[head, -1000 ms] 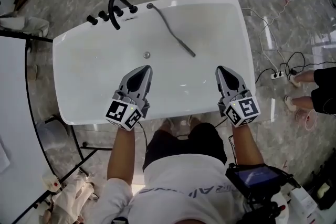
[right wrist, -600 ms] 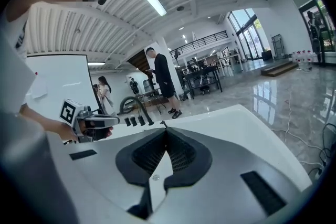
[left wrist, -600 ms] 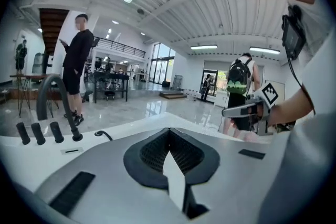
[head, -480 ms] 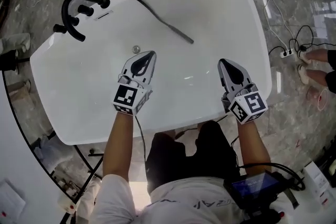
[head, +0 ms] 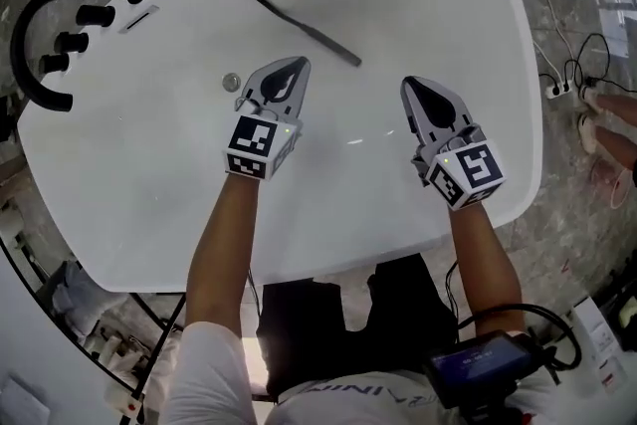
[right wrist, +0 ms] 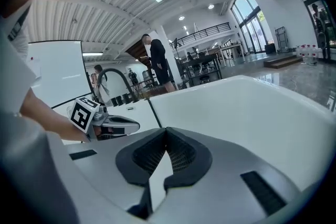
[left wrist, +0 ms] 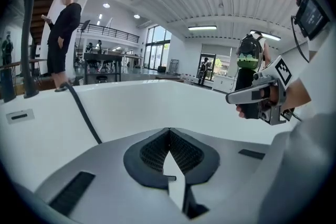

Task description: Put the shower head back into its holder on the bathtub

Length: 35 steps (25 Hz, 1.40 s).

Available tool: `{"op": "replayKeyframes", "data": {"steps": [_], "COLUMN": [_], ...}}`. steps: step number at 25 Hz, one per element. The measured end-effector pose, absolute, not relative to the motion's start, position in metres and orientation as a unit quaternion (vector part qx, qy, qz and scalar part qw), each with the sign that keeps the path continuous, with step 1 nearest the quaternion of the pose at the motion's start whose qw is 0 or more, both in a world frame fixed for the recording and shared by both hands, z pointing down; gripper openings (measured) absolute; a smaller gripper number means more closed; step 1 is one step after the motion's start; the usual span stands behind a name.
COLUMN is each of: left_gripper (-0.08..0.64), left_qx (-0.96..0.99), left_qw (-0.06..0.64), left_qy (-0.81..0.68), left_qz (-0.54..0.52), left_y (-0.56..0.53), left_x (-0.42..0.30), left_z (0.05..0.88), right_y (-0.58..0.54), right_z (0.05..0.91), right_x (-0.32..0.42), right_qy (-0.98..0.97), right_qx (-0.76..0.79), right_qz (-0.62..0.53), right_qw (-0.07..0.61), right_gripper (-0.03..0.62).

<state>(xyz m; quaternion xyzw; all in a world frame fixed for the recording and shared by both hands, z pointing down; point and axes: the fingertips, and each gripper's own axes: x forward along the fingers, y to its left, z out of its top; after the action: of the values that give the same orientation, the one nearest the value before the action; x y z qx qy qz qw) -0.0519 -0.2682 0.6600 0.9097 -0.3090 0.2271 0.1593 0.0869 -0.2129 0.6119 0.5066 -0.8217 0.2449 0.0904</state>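
No word or number can be read with certainty. Behind the fingers (head: 281,81) of the left gripper (head: 295,65), the left marker cube (head: 261,146) bears square black-and-white code patterns with no letters. The right marker cube (head: 468,176), behind the fingers of the right gripper (head: 410,85), bears the same kind. Well behind both pairs of fingers, at the bottom edge of the head view, the shirt print (head: 333,389) shows grey letters, upside down and cut off, too partial to read. Beside it, the screen (head: 476,368) glows blue, its content too small to tell.
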Motion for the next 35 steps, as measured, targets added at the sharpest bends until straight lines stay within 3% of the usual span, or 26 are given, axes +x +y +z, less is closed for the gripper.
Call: {"op": "replayKeyframes", "data": {"steps": [11,22,29,35], "left_gripper": [0.014,0.015,0.13,0.141], "left_qx": [0.906,0.867,0.823,0.783], "left_qw": [0.112,-0.03,-0.118,-0.185], "left_qy": [-0.25,-0.1,0.014,0.064], "left_qz": [0.321,0.488,0.555,0.591], "left_y": [-0.298,-0.292,-0.285,-0.284], "left_x": [-0.02,-0.001,0.011,0.01], "left_z": [0.806,0.939,1.004,1.039], "right_y": [-0.221,-0.2,-0.206,-0.228], "right_z": [0.729,0.779,0.816,0.85], "right_x": [0.088,0.082,0.088,0.075], "right_qy": [-0.832,-0.841,-0.809,-0.82], "right_qx": [0.472,0.43,0.451,0.434], "right_qz": [0.266,0.3,0.35,0.33], "right_qw": [0.121,0.135,0.137,0.176], "right_gripper": [0.002,0.002,0.002,0.002]}}
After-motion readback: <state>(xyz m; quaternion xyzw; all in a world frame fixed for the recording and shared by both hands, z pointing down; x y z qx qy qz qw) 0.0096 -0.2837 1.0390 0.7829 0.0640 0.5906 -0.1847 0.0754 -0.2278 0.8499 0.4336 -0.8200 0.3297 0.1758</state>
